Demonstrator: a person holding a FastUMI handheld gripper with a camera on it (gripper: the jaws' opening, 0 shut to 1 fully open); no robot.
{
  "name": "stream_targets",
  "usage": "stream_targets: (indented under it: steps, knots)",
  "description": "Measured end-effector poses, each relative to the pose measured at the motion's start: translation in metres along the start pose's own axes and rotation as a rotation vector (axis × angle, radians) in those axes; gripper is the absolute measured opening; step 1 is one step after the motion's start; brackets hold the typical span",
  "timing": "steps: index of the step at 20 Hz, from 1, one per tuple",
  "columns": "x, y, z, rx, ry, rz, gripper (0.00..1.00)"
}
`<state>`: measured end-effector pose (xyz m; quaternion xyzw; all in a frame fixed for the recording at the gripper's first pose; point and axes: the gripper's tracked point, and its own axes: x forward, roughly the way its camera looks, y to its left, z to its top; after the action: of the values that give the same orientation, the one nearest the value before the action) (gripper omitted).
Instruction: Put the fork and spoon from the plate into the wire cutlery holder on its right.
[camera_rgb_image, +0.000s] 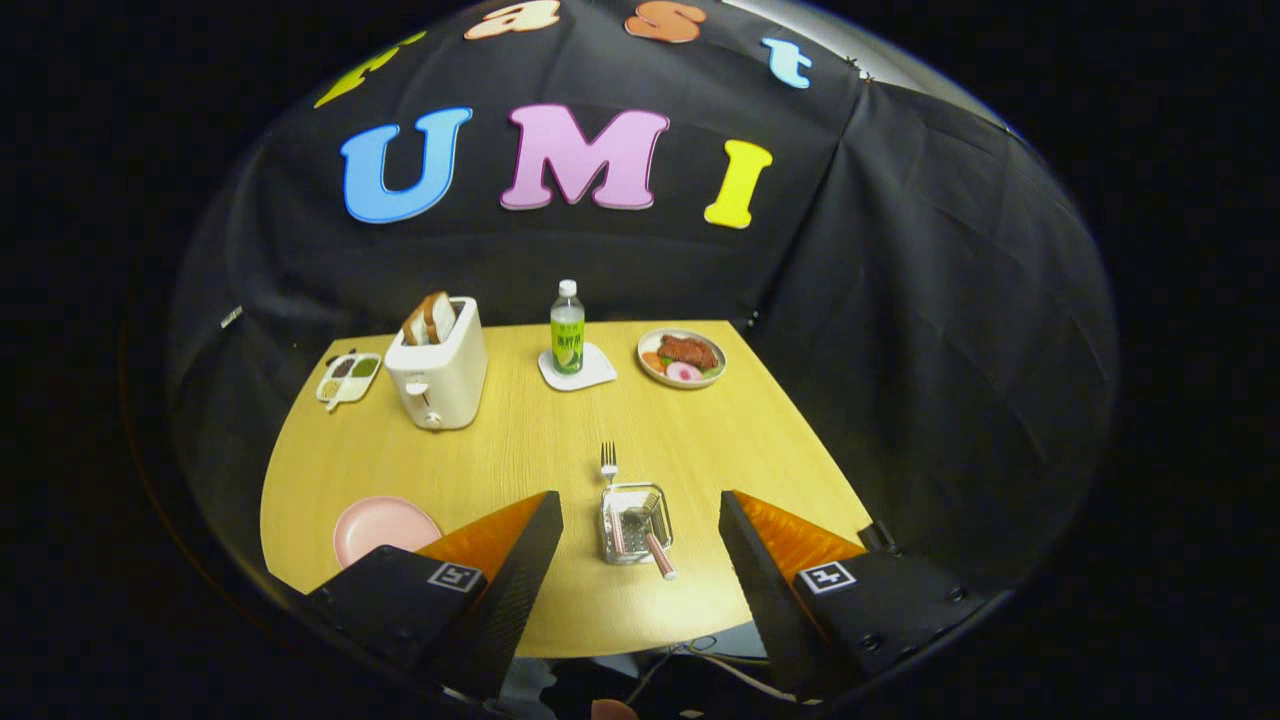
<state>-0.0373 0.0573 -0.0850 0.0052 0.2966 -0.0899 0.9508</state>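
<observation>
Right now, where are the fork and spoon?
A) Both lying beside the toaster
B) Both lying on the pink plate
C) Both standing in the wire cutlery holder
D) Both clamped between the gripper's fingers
C: the fork and the spoon stand in the wire cutlery holder, the pink plate is bare, and the gripper is open, fingers on either side of the holder.

Lighting was even, from overhead; table (520, 450) bright w/ soft, short shadows under toaster (438, 375) & bottle (567, 330). Backdrop stayed dim. Strong fisheye bend toward edges. Centre sharp; gripper (640, 520) fingers, spread wide w/ nothing between, looked slightly soft up close.
</observation>
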Motion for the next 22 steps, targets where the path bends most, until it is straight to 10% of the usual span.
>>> stream_targets:
  steps: [22]
  knots:
    - [-0.013,0.006,0.013,-0.017,-0.271,0.151,0.98]
